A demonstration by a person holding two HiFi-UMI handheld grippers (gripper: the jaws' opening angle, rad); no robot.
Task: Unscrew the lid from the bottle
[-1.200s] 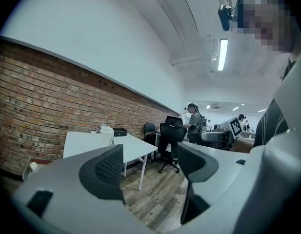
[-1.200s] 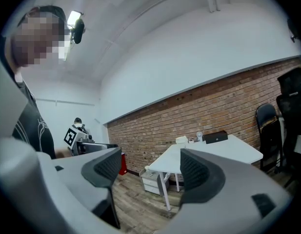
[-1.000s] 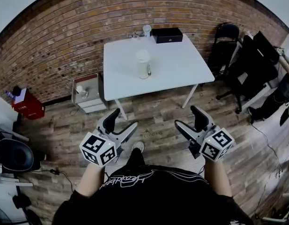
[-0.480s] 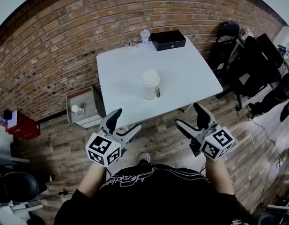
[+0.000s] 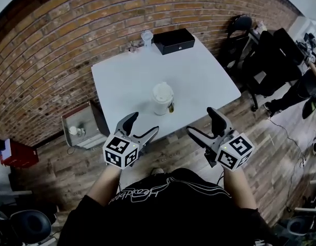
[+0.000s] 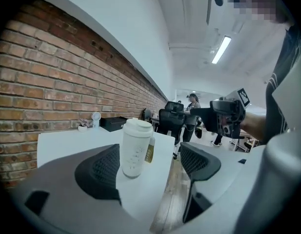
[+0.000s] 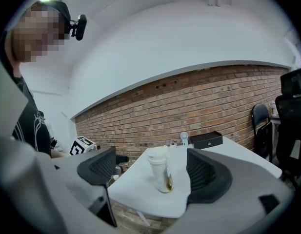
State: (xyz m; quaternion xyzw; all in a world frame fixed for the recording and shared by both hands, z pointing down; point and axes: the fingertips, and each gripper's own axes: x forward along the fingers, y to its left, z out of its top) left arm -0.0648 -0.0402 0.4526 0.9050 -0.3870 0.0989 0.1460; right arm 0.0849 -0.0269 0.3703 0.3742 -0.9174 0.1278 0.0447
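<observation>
A white bottle (image 5: pixel 161 102) with a white screw lid (image 5: pixel 162 90) stands upright near the front edge of the white table (image 5: pixel 198 81). A small yellowish tag (image 5: pixel 171 106) hangs at its right side. My left gripper (image 5: pixel 142 124) hovers open just short of the table's front edge, below and left of the bottle. My right gripper (image 5: pixel 201 121) is open too, below and right of it. In the left gripper view the bottle (image 6: pixel 134 150) shows between the spread jaws of the left gripper (image 6: pixel 150 162), well beyond them. The right gripper view frames the bottle (image 7: pixel 161 173) the same way, far past the right gripper (image 7: pixel 152 168). Neither gripper holds anything.
A black box (image 5: pixel 173 41) and a small white fan (image 5: pixel 146 36) sit at the table's far edge by the brick wall. Black chairs (image 5: pixel 239 27) stand to the right. A low grey cabinet (image 5: pixel 81 129) stands left of the table, on the wood floor.
The person has stepped closer: the table and bottle have slid down the head view toward the grippers, which now reach the table's front edge. Both grippers stay open.
</observation>
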